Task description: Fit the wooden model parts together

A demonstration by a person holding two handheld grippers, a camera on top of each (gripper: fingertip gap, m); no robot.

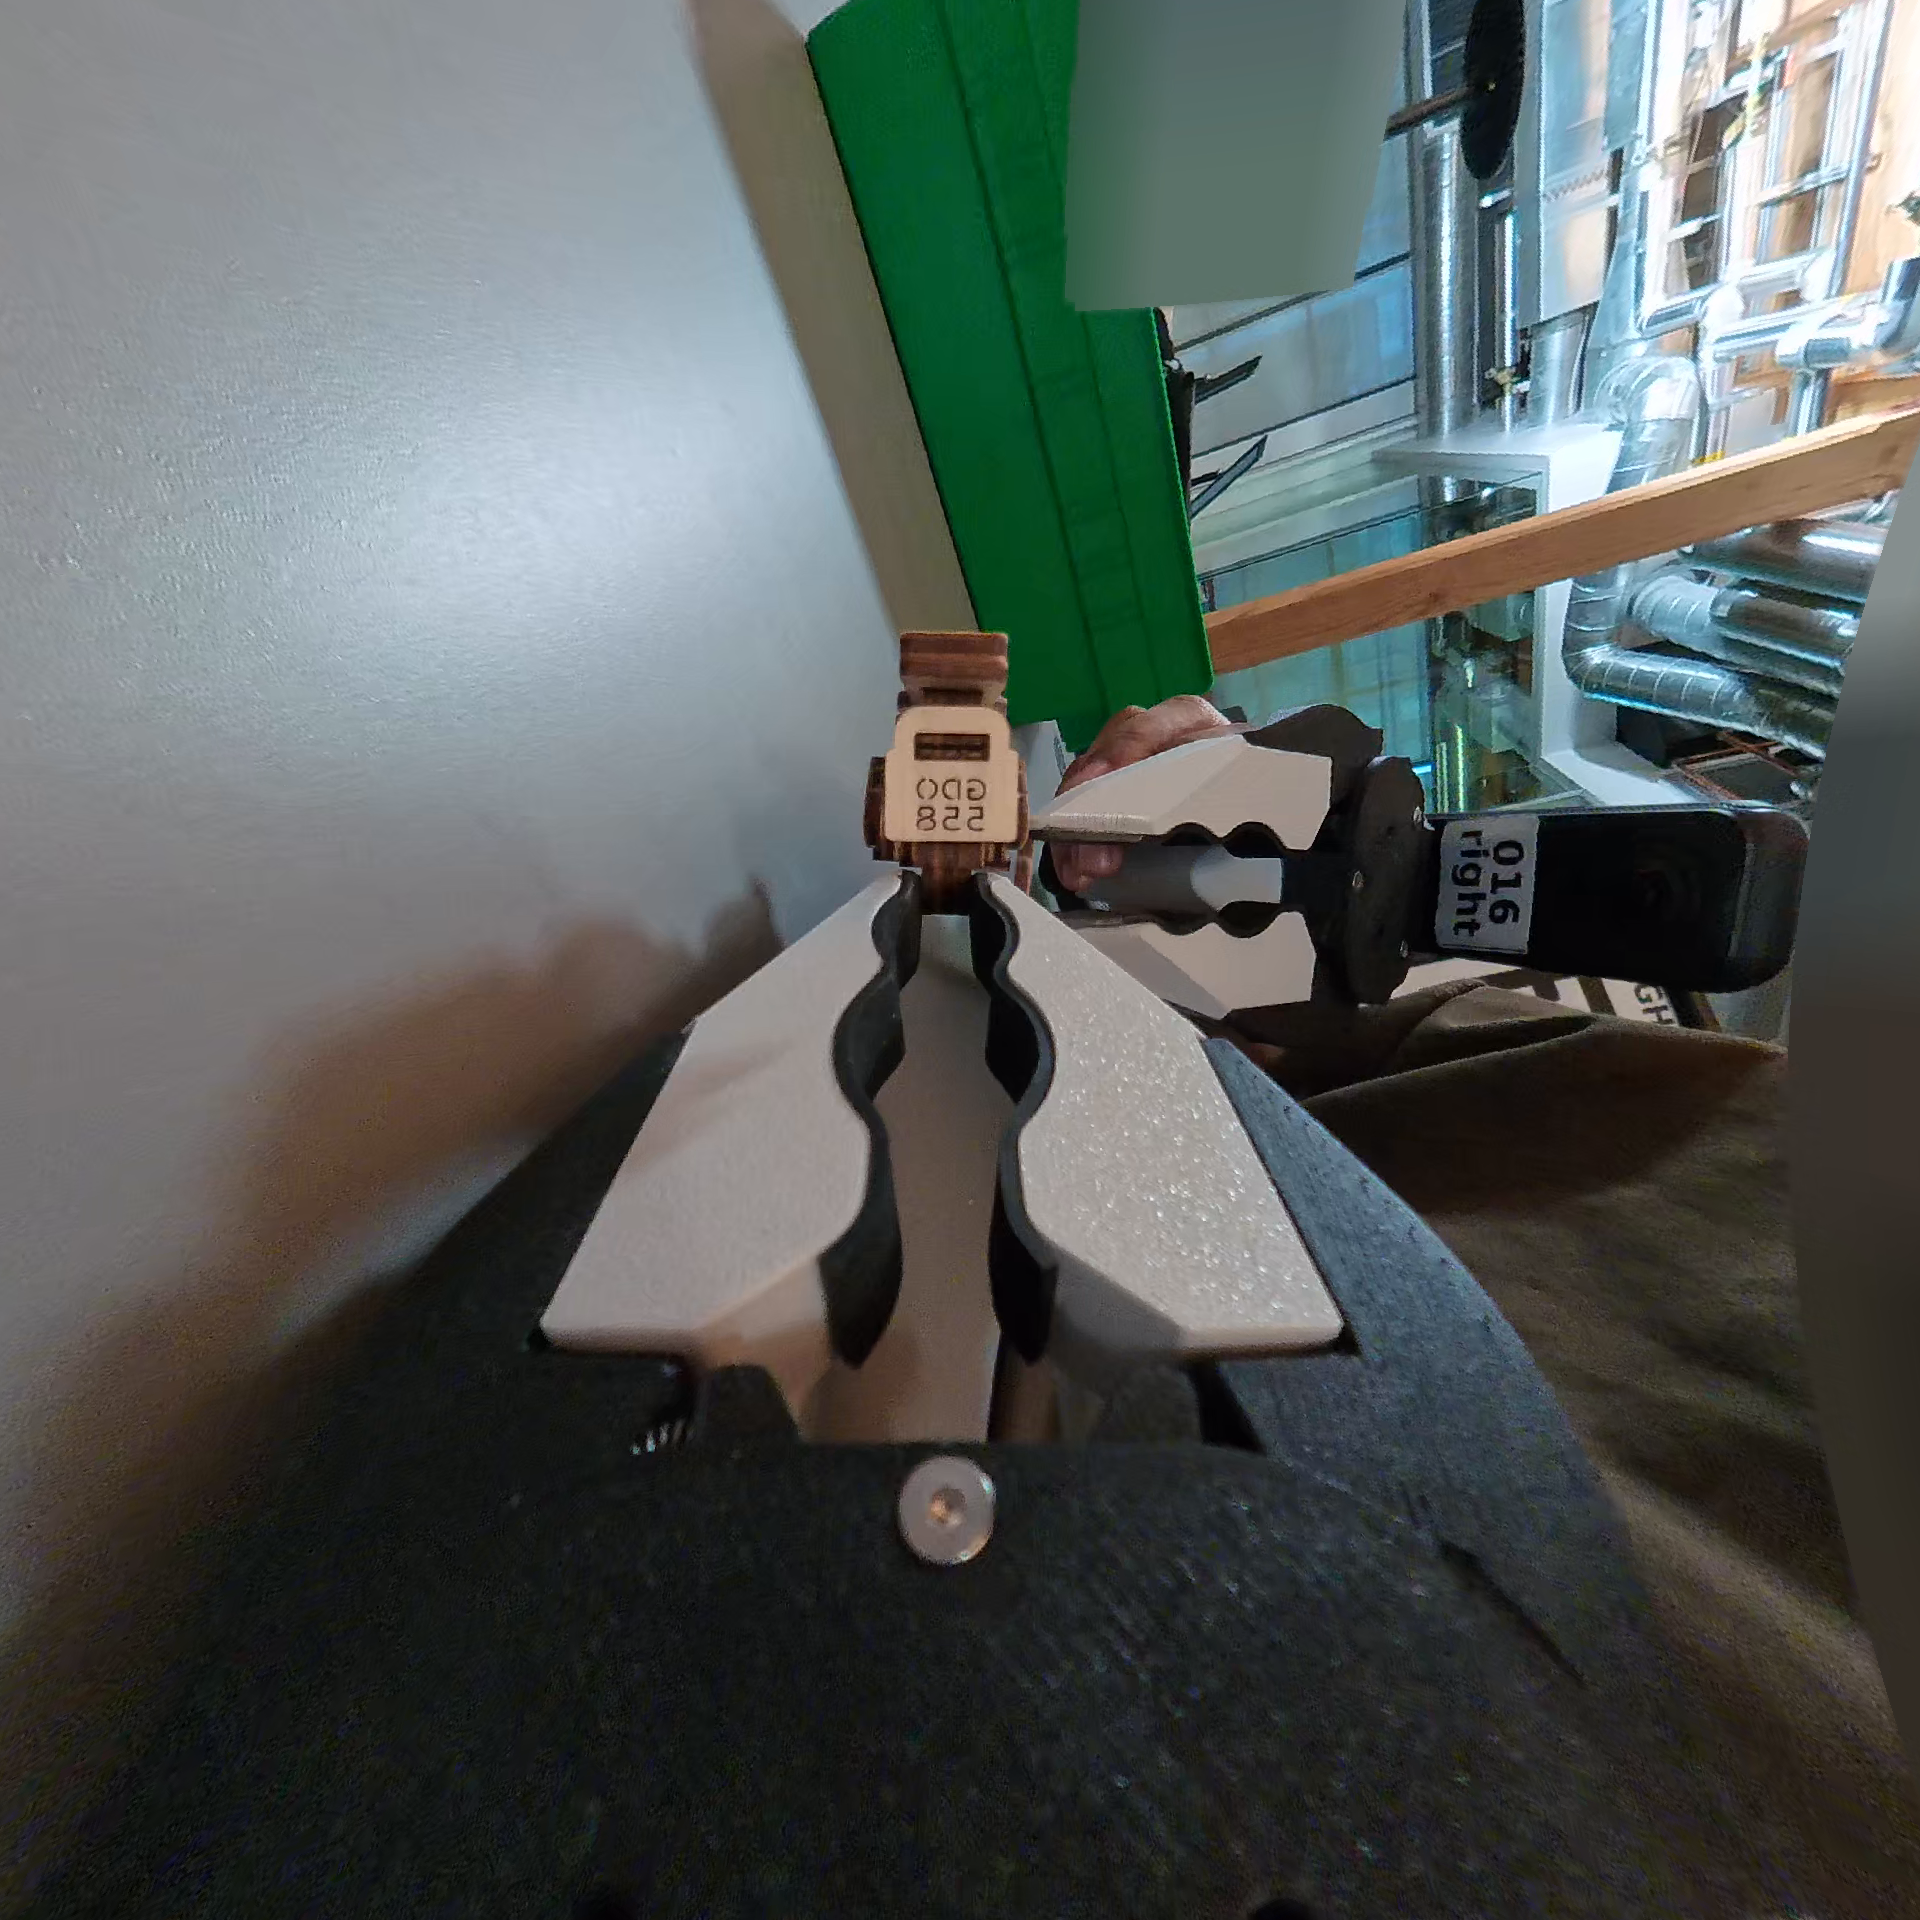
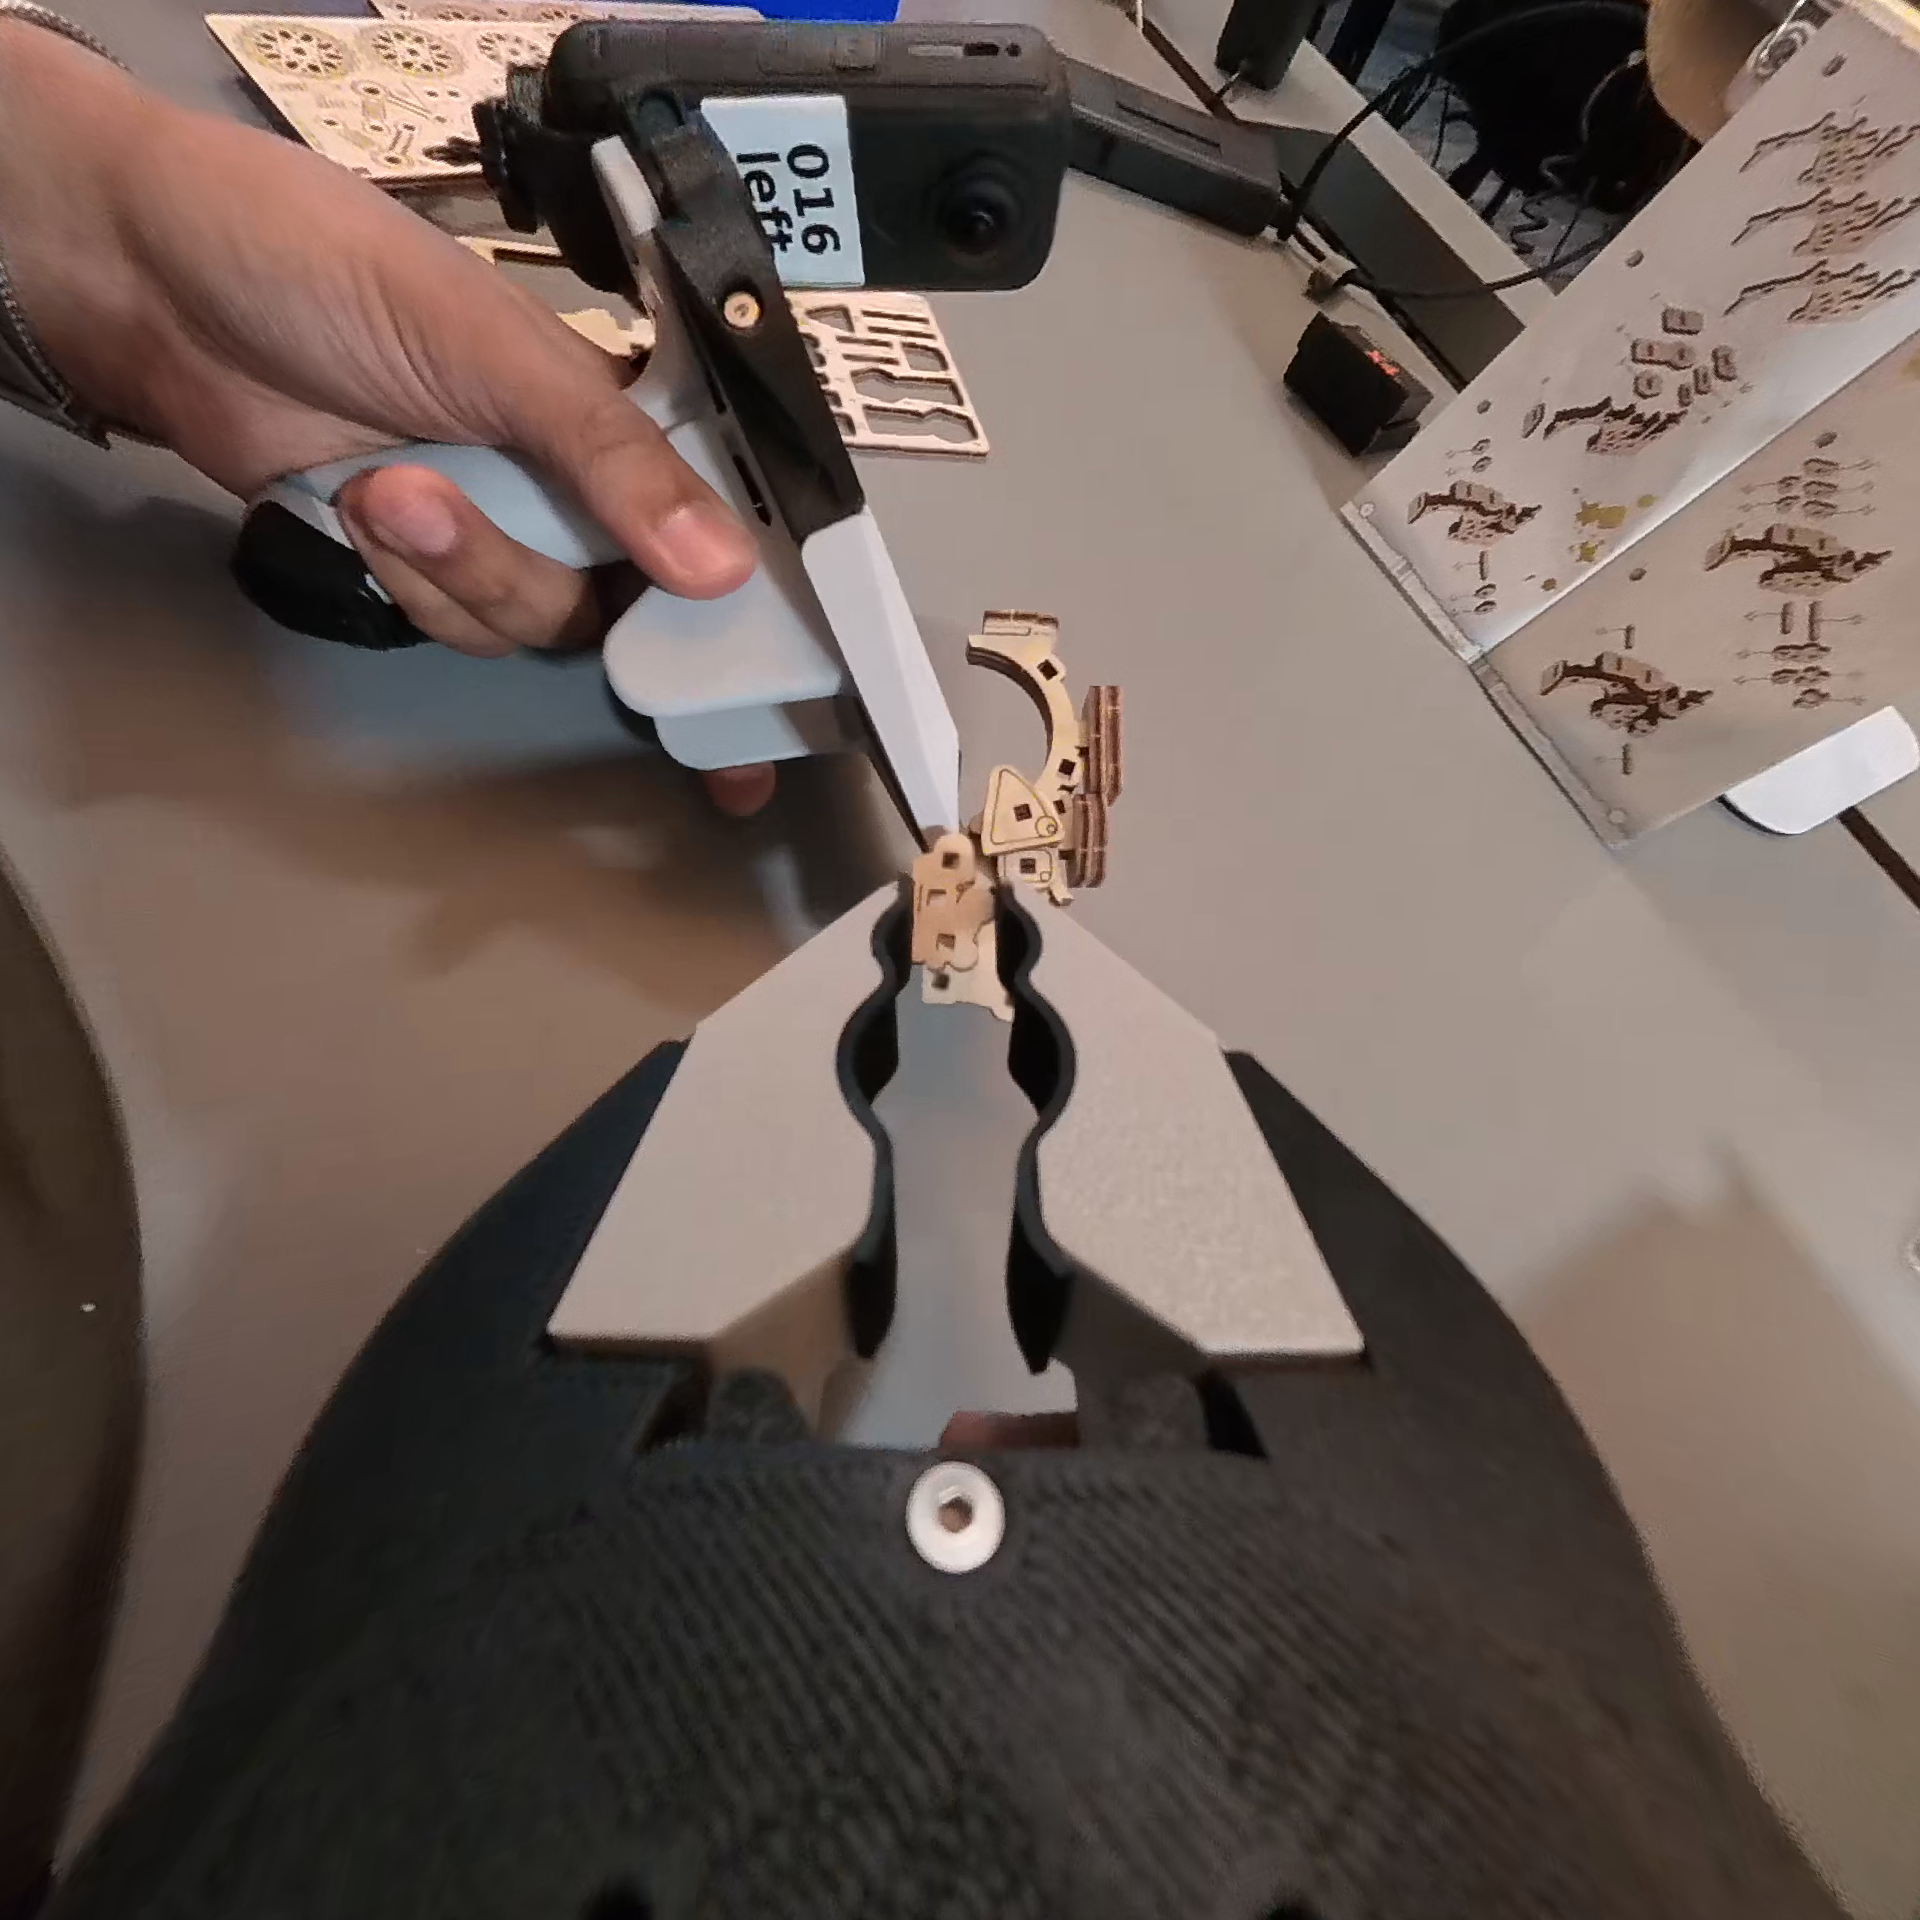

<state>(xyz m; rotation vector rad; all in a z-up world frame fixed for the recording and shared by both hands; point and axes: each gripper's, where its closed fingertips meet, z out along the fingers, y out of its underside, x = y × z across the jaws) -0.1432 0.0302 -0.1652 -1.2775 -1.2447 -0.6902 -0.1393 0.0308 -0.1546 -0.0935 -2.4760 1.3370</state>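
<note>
My left gripper [image 1: 943, 883] is clamped on the lower end of the partly built wooden model [image 1: 948, 774], its black-lined jaws pinching the dark layered base while a pale plate with engraved marks faces my camera. The model is lifted clear of the grey table [image 2: 1299, 935]. From the right wrist camera I see that same assembly [image 2: 1049, 769] as a curved arc of plywood with square slots, a triangular plate and stacked brown layers, held at the tip of the left gripper [image 2: 935, 800], which a hand [image 2: 343, 384] squeezes by its pale handle. My right gripper [image 2: 951, 914] is closed on a small flat wooden piece [image 2: 951, 925] with cut-out notches, gripped near the fingertips and sitting just beside the model, touching or nearly touching its lower edge; I cannot tell which. In the left wrist view the right gripper [image 1: 1049, 826] comes in from the side, its tip right next to the model. On the table behind lie punched-out plywood sheets [image 2: 894, 374], and an open instruction booklet [image 2: 1662, 499] stands propped to the right. A green panel [image 1: 1018, 395] leans behind the model in the left view.
</note>
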